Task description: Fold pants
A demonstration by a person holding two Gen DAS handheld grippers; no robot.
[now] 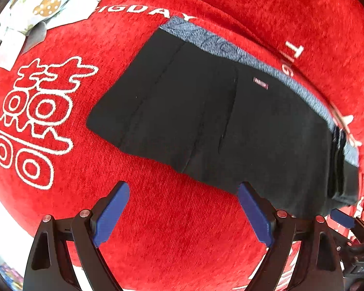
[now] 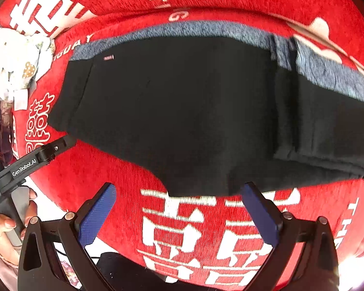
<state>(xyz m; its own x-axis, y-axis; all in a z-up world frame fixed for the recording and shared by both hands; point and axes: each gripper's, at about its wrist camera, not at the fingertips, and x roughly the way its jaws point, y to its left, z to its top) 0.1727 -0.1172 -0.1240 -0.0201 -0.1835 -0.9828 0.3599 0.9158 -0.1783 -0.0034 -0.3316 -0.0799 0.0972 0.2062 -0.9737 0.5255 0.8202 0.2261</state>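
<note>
The black, soft folded pants [image 1: 206, 121] lay limp on the red cloth [image 1: 157, 218], best pinched at the near hem, both the left gripper [image 1: 182, 215] and right gripper [image 2: 179, 218] spread apart, empty.

"GenRobot.AI" on left gripper [image 2: 46, 156], "PANIION"-like tag on black pants [image 1: 261, 83], "IGDAY" on red cloth [image 1: 143, 9]

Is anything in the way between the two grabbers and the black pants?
Nothing visible is. The black pants lie folded on the red blanket. The left gripper and the right gripper hang open at the pants' near edge, with only bare blanket between their fingers.
</note>
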